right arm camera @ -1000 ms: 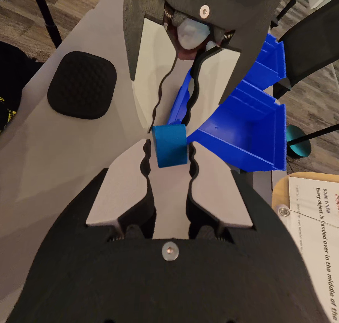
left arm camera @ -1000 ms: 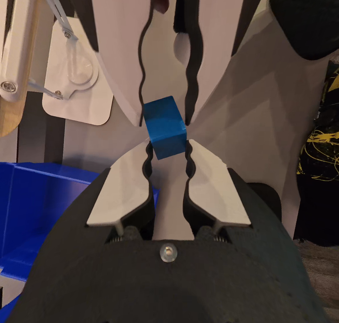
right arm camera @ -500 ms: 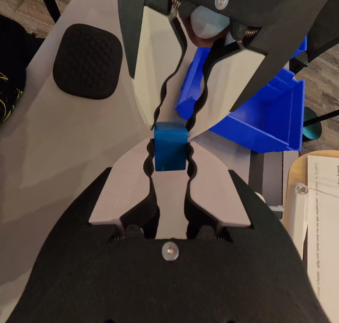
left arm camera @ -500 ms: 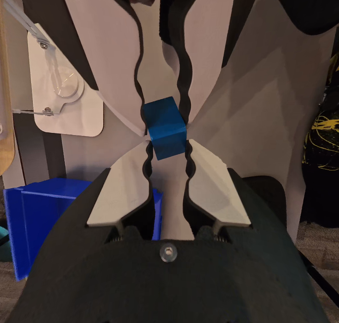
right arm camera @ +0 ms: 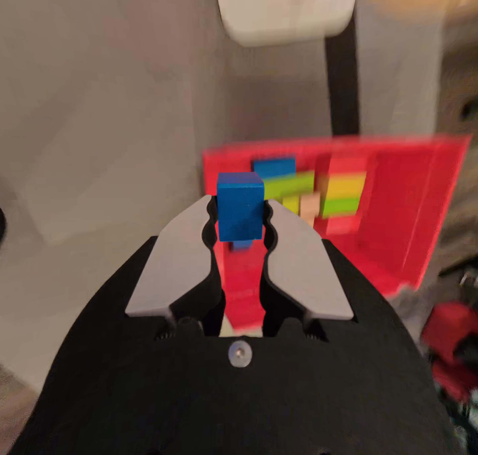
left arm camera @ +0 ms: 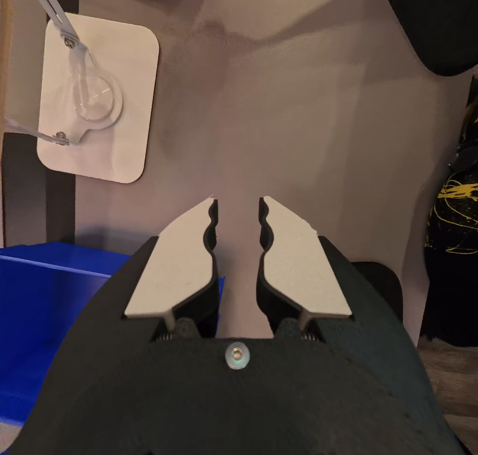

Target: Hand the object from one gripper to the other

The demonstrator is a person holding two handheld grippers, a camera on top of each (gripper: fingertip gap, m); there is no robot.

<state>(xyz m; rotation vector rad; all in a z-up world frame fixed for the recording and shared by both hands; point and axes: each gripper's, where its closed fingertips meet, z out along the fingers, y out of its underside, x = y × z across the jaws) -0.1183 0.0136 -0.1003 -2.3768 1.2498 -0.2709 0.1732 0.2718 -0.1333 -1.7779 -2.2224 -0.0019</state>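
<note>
One smooth blue block (right arm camera: 240, 207), wavy-padded right tongs (right arm camera: 240, 204) gripping

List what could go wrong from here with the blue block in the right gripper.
1. The right gripper clamps the blue block only at its fingertips, with part of it sticking out past them; a jolt might twist it loose.
2. The right wrist view is blurred, which suggests fast travel; a drop could miss the red bin and land on the table.
3. The left gripper stands open and empty, so it could not catch a slip.
</note>
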